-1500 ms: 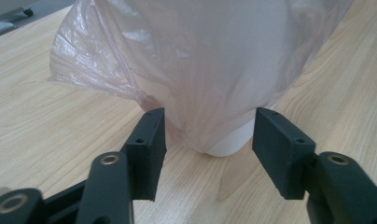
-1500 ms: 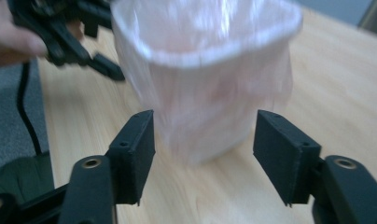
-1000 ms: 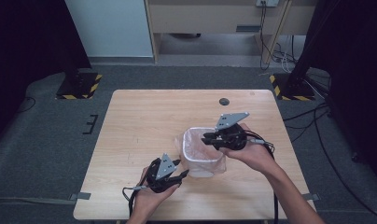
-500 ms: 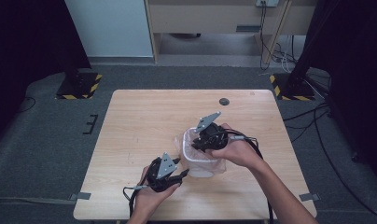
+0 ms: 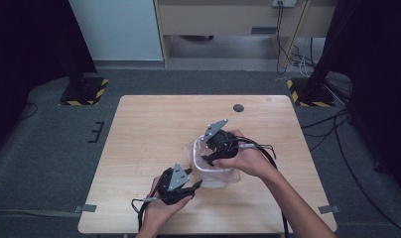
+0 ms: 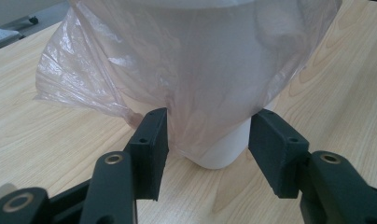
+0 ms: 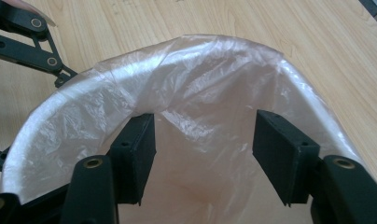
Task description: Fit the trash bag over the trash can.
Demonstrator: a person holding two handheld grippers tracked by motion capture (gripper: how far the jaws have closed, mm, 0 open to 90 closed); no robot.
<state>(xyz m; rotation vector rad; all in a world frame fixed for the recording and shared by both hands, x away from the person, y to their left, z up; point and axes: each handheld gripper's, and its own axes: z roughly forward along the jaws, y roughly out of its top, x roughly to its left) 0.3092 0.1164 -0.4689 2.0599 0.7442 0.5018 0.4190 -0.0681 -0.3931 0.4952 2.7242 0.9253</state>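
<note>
With both grippers' jaws apart, the thin bag (image 7: 186,84) could have been torn or the white bin (image 6: 219,154) tipped on the surface (image 5: 154,129).

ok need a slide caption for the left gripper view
Left tool open around the base of a small white plastic bin, its thin translucent pink plastic liner bag draped outside, on a light wooden table.

Even light from overhead falls on the table (image 5: 154,129), which is bright against dark, murky edges of the room. Shadows under the hands are soft. The plastic bag (image 6: 186,70) shows pale glints; close to the lens it looks slightly soft, without motion blur.
</note>
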